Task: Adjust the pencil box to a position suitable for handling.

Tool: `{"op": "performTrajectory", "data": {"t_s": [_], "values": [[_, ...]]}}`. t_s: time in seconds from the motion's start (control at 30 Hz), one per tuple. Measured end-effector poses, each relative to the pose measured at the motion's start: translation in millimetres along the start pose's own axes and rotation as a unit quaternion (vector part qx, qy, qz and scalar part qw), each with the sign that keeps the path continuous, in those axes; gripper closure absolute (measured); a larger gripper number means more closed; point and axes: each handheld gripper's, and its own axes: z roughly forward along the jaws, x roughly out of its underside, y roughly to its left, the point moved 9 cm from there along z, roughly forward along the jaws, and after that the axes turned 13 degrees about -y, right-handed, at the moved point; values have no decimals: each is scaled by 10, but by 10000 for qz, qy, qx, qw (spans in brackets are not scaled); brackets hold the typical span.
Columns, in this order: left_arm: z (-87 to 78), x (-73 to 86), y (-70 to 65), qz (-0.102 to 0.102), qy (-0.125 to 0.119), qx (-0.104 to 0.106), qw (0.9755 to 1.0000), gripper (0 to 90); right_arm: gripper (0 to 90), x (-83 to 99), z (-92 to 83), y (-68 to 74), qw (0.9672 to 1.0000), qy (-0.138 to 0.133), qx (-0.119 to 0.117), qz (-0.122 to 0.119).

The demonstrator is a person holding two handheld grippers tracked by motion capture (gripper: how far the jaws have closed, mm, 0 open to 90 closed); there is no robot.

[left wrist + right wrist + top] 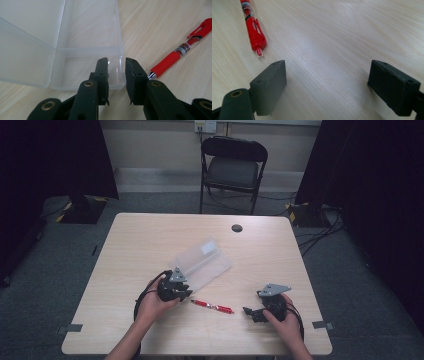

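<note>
The clear, shallow plastic box [85, 50] with its hinged lid [27, 37] lying open is resting near the middle of the pale wooden counter [150, 240]. The left gripper [117, 65] is straddling the box's near corner wall, one jaw inside the tray and one outside; the jaws are standing narrowly apart, and whether the pads are already pressing on the wall cannot be told. A red ballpoint pen [180, 53] with a clear barrel section is lying flat on the counter just beside the box, between the two hands. The right gripper [327, 80] is sitting low over bare wood with its jaws spread wide and nothing between them, the pen's clip end [257, 40] lying near its one jaw.
</note>
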Motion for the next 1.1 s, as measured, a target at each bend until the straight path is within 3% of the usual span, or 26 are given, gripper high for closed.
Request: {"op": "performTrajectory", "data": {"t_s": [0.57,0.73,0.9,1.0,1.03,1.1], "values": [[-150,129,17,-171,190,-81,9996,864,139,0,0,0,10000,0,0,0],[-206,170,19,-308,130,-51,9994,862,140,0,0,0,10000,1,0,1],[-277,209,25,-282,250,-75,9993,865,139,0,0,0,10000,0,1,1],[-322,239,17,-381,234,-69,9990,866,139,0,0,0,10000,0,2,2],[-341,253,37,-385,216,-174,9989,866,140,0,0,0,10000,0,1,3],[-380,278,38,-473,240,-168,9985,866,139,0,0,0,10000,0,1,0]]}}
